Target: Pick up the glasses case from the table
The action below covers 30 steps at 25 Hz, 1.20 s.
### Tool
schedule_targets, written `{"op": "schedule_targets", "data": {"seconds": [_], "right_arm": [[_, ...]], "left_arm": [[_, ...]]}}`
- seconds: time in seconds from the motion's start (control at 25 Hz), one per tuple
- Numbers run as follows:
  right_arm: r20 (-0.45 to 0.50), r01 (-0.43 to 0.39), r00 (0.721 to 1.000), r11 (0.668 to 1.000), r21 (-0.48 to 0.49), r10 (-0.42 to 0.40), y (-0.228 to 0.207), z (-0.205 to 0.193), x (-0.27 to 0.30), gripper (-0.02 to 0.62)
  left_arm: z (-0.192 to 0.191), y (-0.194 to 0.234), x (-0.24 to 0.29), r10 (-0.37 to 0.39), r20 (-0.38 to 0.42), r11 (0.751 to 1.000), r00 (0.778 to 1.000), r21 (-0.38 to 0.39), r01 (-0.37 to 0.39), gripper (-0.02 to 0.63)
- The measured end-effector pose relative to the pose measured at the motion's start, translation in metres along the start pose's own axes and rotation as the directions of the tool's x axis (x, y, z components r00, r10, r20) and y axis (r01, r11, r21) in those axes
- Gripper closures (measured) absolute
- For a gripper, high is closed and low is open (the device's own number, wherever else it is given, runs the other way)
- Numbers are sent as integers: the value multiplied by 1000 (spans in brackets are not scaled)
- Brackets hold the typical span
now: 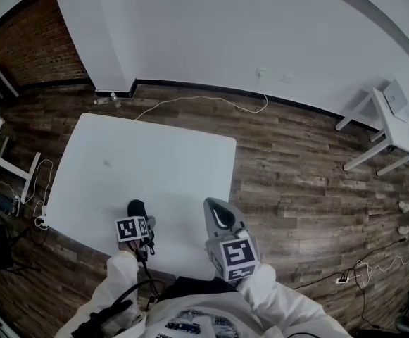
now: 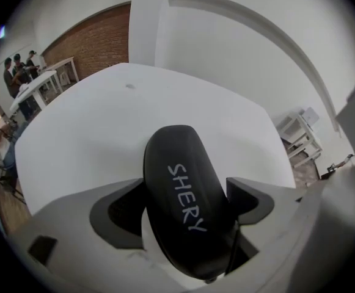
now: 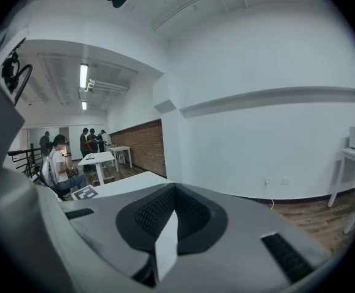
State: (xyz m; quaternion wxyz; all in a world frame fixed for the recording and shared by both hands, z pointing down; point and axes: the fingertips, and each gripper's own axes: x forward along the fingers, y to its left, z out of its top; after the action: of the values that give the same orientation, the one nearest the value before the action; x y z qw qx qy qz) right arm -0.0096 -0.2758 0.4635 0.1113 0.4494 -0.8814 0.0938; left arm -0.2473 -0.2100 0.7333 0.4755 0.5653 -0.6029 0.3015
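White table (image 1: 155, 160), wood floor (image 1: 296, 160); left fingers (image 2: 119, 212) closing round glasses case (image 2: 180, 188), right fingers (image 3: 186, 215) together

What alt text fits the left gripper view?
A black glasses case lettered SHERY lies on a white table, between the closing jaws of the left claw. A brick wall and white walls stand behind.

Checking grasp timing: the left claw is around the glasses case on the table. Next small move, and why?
Probably finish closing the left claw on the glasses case before any lift. The case lies on the white table between the jaws, which are closing, and the pads don't look firmly seated on its sides yet.
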Motion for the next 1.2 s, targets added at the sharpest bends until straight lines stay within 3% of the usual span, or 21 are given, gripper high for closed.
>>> {"op": "schedule_targets", "data": {"seconds": [0.16, 0.24, 0.28, 0.36, 0.44, 0.48, 0.56, 0.76, 1.2], "right_arm": [[10, -13, 1000, 1000, 13, 13, 4, 0, 4, 588], [15, -23, 1000, 1000, 21, 23, 6, 3, 7, 588], [16, -27, 1000, 999, 26, 26, 7, 4, 9, 588], [12, -28, 1000, 999, 43, 28, 8, 7, 13, 588], [17, -29, 999, 998, 60, 28, 8, 11, 18, 589], [28, -33, 999, 997, 64, 32, 9, 16, 20, 589], [51, -49, 998, 996, 68, 46, 13, 27, 23, 589], [91, -90, 993, 992, 84, 82, 27, 49, 24, 591], [86, -104, 991, 993, 62, 98, 37, 51, 17, 594]], "left_arm": [[37, -10, -49, -38, 147, 999, 988, 16, 36, 206], [71, -23, -93, -62, 281, 997, 958, 60, 47, 210], [90, -33, -119, -92, 362, 994, 927, 86, 65, 210], [124, -55, -176, -161, 529, 985, 833, 141, 101, 210], [142, -69, -223, -193, 637, 977, 747, 193, 88, 215], [146, -75, -240, -196, 668, 974, 718, 214, 67, 215], [148, -81, -264, -196, 704, 969, 682, 244, 27, 216], [145, -84, -285, -188, 733, 959, 654, 279, -37, 216], [143, -78, -287, -185, 740, 960, 647, 276, -40, 215]]}}
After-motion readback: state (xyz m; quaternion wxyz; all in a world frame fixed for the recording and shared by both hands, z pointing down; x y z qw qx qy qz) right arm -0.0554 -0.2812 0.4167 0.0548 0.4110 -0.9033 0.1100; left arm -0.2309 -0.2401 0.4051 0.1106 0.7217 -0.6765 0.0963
